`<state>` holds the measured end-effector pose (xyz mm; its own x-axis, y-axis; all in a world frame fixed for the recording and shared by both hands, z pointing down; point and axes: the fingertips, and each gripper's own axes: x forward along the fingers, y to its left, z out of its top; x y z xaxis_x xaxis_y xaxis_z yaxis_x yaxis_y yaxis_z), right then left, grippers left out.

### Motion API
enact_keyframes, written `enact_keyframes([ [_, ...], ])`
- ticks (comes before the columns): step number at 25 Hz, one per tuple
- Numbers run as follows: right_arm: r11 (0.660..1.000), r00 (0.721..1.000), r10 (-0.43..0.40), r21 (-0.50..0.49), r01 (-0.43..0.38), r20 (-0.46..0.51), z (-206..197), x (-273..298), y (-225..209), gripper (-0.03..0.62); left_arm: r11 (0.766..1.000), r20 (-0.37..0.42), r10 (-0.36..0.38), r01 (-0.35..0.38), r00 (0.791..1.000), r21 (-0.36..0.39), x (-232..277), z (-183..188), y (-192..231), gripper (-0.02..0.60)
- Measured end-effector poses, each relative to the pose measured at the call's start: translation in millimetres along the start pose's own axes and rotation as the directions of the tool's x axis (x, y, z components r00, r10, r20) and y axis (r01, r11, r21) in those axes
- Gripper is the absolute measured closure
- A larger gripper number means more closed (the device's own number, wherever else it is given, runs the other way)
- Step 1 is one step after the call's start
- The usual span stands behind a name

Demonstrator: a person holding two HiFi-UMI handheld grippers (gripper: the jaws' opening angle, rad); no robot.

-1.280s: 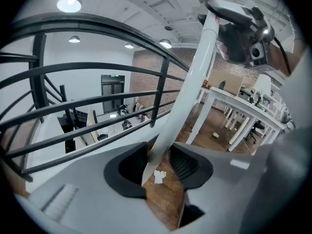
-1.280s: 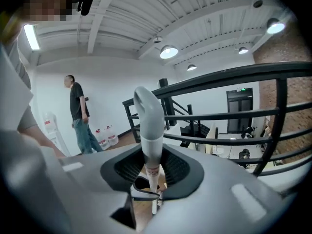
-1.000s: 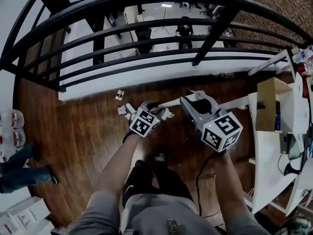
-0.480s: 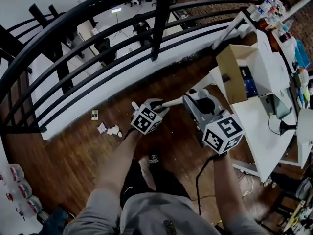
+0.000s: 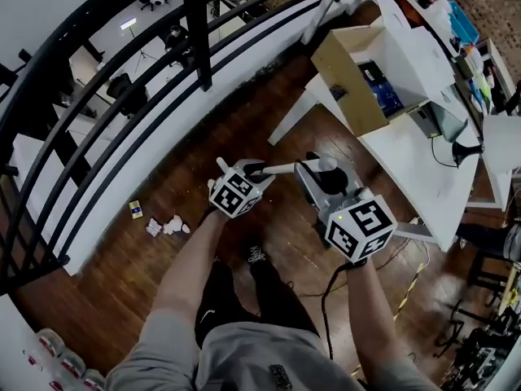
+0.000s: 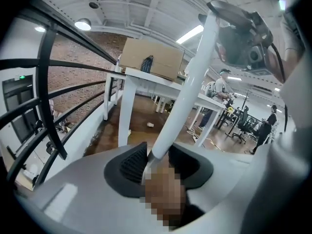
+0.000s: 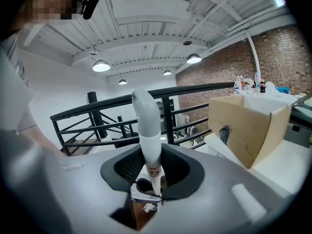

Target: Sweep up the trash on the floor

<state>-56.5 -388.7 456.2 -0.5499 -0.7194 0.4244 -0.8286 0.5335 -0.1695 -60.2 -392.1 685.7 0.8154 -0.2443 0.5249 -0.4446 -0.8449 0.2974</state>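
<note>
Well, the left gripper point(image 5: 247, 172) and the right gripper point(image 5: 319, 174) both have their fingers clamped on the long white pole point(image 5: 286, 168). The crumpled white paper trash point(image 5: 167, 226) lies at eight o'clock, nearer the left gripper.

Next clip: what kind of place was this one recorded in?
Probably a mezzanine in a workshop-style office: a black railing overlooks a lower floor with desk chairs, and white worktables stand near a brick wall.
</note>
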Motion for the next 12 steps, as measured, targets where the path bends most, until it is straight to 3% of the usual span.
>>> enact_keyframes([
  [6, 0.998, 0.999, -0.008, 0.054, 0.010, -0.046, -33.9, 16.4, 13.0, 0.493, 1.000, -0.053, -0.018, 0.017, 0.998, -0.018, -6.1, -42.9, 6.9, 0.442],
  [12, 0.994, 0.994, 0.096, 0.059, -0.093, -0.043, -33.5, 51.9, 65.3, 0.493, 0.997, -0.068, 0.054, -0.057, 0.996, -0.056, -61.4, -75.4, 35.0, 0.442],
])
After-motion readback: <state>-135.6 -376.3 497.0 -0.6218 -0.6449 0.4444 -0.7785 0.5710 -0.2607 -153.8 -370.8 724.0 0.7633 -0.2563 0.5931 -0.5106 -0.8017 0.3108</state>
